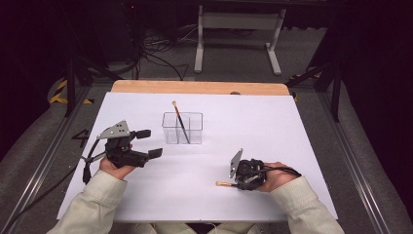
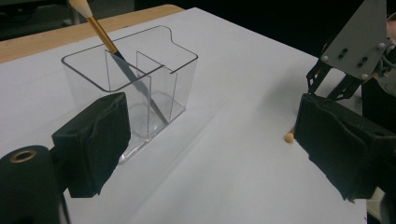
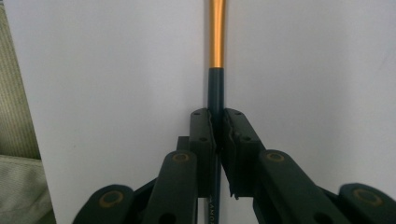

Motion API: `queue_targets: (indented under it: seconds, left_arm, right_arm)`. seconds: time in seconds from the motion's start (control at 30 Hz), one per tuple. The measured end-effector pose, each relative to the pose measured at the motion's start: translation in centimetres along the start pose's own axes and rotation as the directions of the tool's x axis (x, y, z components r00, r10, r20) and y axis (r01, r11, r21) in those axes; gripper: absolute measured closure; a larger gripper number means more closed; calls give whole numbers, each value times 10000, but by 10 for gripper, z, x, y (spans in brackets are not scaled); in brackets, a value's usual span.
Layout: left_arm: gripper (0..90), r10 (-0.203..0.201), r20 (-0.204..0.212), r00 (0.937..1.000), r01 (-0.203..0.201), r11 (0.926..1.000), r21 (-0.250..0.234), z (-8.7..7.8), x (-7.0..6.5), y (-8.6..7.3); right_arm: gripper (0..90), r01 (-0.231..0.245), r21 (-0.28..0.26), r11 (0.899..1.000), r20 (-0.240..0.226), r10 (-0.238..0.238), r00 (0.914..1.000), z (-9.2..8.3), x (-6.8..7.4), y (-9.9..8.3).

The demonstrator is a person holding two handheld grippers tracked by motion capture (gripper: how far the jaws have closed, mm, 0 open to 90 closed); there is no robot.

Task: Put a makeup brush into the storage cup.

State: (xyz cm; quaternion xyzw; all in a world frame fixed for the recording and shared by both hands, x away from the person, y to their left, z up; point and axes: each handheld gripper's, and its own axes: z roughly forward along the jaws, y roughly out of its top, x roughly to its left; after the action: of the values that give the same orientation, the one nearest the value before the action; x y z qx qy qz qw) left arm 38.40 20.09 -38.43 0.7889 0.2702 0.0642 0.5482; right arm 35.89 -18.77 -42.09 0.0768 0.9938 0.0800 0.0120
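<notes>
High view: white table [image 1: 292,146], wooden far edge [image 1: 199,87], grey floor [image 1: 234,53].

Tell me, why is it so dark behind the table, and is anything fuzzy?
High view: light falls on the white table, the room behind stays dim. Left gripper view: the black pads up close look soft, the clear box shows glints. Right gripper view: the brush is fairly sharp.

Faint lettering on the brush handle [image 3: 211,205] is unreadable.
</notes>
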Motion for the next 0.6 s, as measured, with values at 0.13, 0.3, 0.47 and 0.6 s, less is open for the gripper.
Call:
queue_targets:
  seconds: [0.13, 0.3, 0.47, 0.6]
  left_arm:
    - [93, 53, -195, 9998, -54, 10000, -27, -2, 0, 0]
    - [40, 59, -305, 9995, -66, 9997, -231, -4, -1, -1]
    - [37, 63, -199, 9998, -68, 9996, -271, -2, -1, -1]
    - [51, 5, -65, 10000, -8, 9989, -458, -2, -1, -2]
  right_arm:
    - [827, 7, 38, 10000, -26, -7, 10000, 0, -1, 0]
    - [829, -71, -3, 10000, -72, 71, 9999, -1, -2, 0]
    - [830, -116, -225, 9997, -9, 116, 9999, -5, -1, -1]
    - [830, -164, -656, 9977, 108, 171, 9998, -12, -1, -4]
